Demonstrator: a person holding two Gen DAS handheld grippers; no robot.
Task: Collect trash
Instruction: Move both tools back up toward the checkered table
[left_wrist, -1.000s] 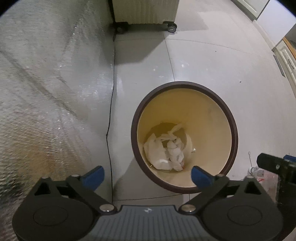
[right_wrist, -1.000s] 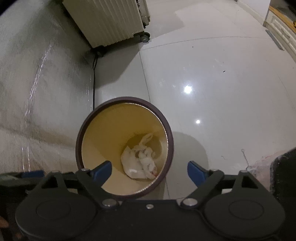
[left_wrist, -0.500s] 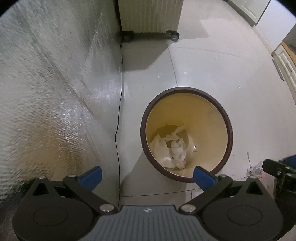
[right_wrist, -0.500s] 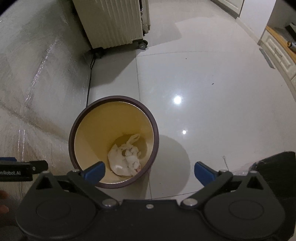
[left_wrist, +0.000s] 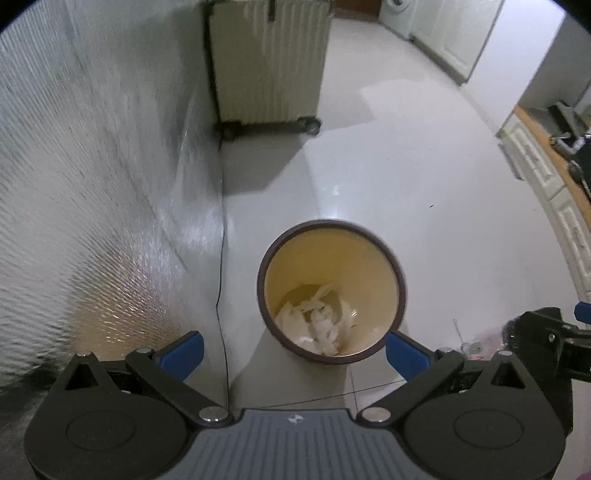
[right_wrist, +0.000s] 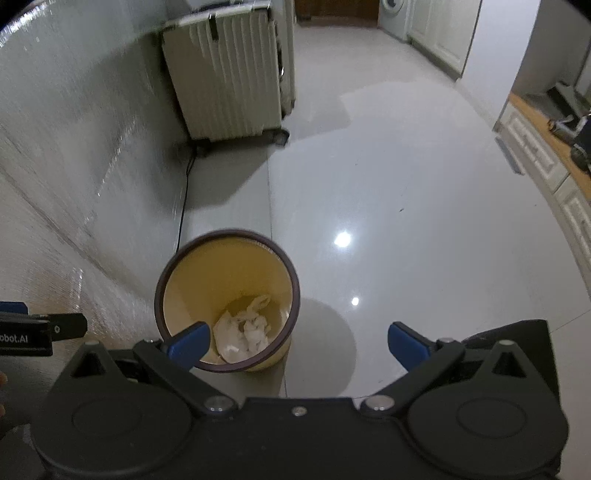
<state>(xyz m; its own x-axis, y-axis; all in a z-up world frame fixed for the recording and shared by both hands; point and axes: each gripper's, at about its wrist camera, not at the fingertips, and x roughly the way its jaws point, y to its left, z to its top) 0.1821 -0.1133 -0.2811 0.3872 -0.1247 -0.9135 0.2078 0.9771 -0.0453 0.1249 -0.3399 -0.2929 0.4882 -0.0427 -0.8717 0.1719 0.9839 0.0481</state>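
Round waste bin (left_wrist: 388, 254), dark brown rim, pale yellow inside, upright on the glossy light-tiled floor (left_wrist: 424, 206), near the silvery textured wall covering (left_wrist: 92, 184); seen from above in both wrist views. Crumpled white paper trash (left_wrist: 321, 325) at the bottom of the bin, also shown in the right wrist view (right_wrist: 243, 334). Left gripper (left_wrist: 293, 349), blue-tipped jaws spread wide, nothing between them, held above the bin and clear of it. Right gripper (right_wrist: 299, 343), jaws likewise wide apart and empty, above the floor just beside the bin, its left blue fingertip (right_wrist: 188, 341) overlapping the bin rim (right_wrist: 291, 280) in the picture only. Part of the right gripper at the right edge of the left wrist view (left_wrist: 546, 332); part of the left gripper, with lettering, at the left edge of the right wrist view (right_wrist: 37, 334). Thin black cable (left_wrist: 221, 295) along the foot of the wall covering. Cream ribbed suitcase (left_wrist: 269, 62) on wheels, upright at the far end of the wall. White cabinet fronts (left_wrist: 554, 199) with a wooden counter (left_wrist: 543, 136) at right, carrying items too small to identify. Small clear and pinkish litter (left_wrist: 476, 341) on the floor right of the bin, blurred.
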